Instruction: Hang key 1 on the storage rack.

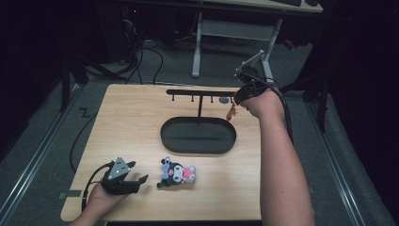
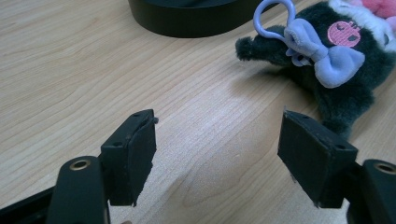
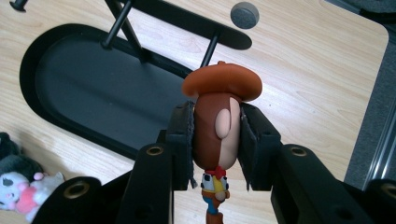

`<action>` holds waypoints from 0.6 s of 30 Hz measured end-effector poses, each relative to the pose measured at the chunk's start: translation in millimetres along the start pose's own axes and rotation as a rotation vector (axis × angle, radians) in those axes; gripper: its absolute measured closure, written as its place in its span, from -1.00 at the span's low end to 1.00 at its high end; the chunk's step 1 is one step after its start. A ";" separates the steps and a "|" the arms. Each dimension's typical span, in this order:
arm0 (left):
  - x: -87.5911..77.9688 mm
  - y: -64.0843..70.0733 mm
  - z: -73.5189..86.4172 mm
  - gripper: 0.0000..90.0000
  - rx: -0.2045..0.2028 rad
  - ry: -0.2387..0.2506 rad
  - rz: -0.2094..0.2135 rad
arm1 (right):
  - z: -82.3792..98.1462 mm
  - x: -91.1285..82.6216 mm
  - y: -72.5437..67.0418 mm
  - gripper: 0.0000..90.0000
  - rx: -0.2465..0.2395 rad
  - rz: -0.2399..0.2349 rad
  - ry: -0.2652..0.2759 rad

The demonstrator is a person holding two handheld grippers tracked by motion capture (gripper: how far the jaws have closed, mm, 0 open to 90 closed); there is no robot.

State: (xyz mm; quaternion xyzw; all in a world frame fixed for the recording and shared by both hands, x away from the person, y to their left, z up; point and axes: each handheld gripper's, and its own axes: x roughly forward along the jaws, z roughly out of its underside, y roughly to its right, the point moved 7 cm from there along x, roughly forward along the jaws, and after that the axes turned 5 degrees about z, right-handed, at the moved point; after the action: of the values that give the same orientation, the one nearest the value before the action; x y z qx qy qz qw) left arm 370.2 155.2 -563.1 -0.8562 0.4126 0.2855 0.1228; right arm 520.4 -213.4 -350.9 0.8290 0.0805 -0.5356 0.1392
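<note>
Surface: one light wooden table (image 1: 131, 122), grain running across; room beyond it dark, grey floor, cables on the floor past the far edge, one white-legged desk (image 1: 235, 33) well behind.

Count: one black stand (image 1: 198, 134) with an oval tray base and a crossbar bearing hooks; one cowboy figure (image 3: 218, 126) with an orange hat; one dark plush toy (image 1: 176, 173) with a lilac bow and a pink patch; one small grey disc (image 3: 244, 15) on the table past the crossbar's end; two claws, one to each hand.

Right gripper (image 3: 217, 140): pinching the cowboy figure by the head, one pad pressed to each side, hat above the pads, small body hanging below them; held in the air at the right end of the crossbar, the tray below and to its left in the right gripper view.

Left gripper (image 2: 217, 154): spread wide, nothing between the pads, bare wood under them; resting low near the table's near left corner; plush toy just beyond its right pad, apart from it, its lilac loop (image 2: 273, 18) towards the stand.
</note>
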 end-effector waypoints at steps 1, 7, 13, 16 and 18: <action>0.0 0.2 0.0 -0.37 0.001 0.000 0.001 | -0.9 0.3 0.3 0.52 0.000 0.002 -0.001; 0.0 0.2 -0.3 -0.37 0.002 0.001 0.002 | -6.1 3.0 -4.3 0.52 0.000 -0.004 0.006; 0.0 0.7 -0.2 -0.37 0.004 0.000 0.003 | -8.1 4.9 -10.3 0.52 -0.012 -0.008 0.012; 0.1 1.2 -0.2 -0.37 0.004 0.001 0.006 | -9.4 3.6 -10.5 0.52 -0.010 -0.003 0.019; 0.2 1.3 -0.1 -0.37 0.006 -0.001 0.006 | -9.5 3.7 -10.6 0.52 -0.009 -0.004 0.021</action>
State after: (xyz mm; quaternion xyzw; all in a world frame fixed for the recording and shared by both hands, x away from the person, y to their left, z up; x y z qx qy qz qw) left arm 369.3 154.2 -563.0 -0.8544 0.4162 0.2851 0.1246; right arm 527.1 -200.4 -352.1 0.8337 0.0861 -0.5268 0.1412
